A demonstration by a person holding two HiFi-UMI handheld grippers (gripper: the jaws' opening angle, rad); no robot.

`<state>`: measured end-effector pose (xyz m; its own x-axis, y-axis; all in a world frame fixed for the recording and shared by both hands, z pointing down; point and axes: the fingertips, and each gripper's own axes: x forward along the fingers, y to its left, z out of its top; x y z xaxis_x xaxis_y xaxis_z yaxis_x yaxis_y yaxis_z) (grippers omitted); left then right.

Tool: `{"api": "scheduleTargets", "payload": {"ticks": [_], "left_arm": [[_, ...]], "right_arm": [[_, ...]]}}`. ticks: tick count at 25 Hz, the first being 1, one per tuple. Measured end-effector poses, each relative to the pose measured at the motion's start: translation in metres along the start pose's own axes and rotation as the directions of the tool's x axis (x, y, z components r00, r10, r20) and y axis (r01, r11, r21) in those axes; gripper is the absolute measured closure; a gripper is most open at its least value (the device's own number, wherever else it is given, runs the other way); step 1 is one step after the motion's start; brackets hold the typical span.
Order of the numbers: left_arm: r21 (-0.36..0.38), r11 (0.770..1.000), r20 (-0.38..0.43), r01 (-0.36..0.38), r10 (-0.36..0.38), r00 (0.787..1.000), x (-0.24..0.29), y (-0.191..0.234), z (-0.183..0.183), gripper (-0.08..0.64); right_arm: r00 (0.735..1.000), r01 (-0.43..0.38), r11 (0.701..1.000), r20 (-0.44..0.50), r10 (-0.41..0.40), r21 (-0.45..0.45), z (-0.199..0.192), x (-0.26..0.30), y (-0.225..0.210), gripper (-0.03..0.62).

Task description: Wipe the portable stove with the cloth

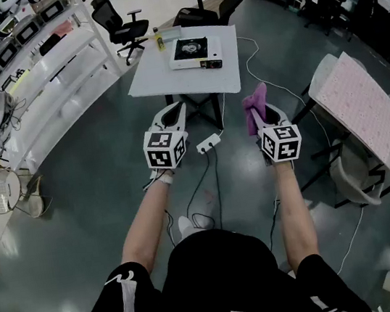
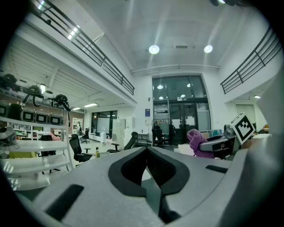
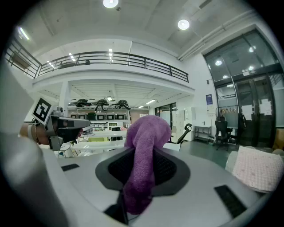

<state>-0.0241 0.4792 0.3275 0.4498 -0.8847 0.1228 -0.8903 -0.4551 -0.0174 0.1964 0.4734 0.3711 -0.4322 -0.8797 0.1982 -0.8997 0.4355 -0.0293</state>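
Observation:
The portable stove is white with a black burner and sits on a white table well ahead of me. Both grippers hang in the air over the floor, short of that table. My right gripper is shut on a purple cloth, which bulges up between the jaws and hides their tips. My left gripper is shut with nothing in it, its tips meeting. The left gripper view shows the right gripper with the cloth at its side.
Black office chairs stand behind the table. White shelving with equipment runs along the left. A pink-topped table stands at the right. A power strip and cables lie on the grey floor. A small bottle is on the table.

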Motion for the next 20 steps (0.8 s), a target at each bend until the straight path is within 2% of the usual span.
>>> {"api": "scheduleTargets", "payload": {"ticks": [11,20], "left_arm": [[0.000,0.999,0.007,-0.042,0.042,0.999,-0.017,-0.032,-0.003,0.555],[-0.005,0.999,-0.007,-0.043,0.043,0.999,-0.006,-0.028,-0.017,0.555]], "right_arm": [[0.999,-0.045,0.999,-0.011,0.045,0.003,-0.019,-0.028,-0.009,0.486],[0.998,-0.055,0.998,-0.024,0.056,0.014,-0.029,-0.015,-0.012,0.486]]}}
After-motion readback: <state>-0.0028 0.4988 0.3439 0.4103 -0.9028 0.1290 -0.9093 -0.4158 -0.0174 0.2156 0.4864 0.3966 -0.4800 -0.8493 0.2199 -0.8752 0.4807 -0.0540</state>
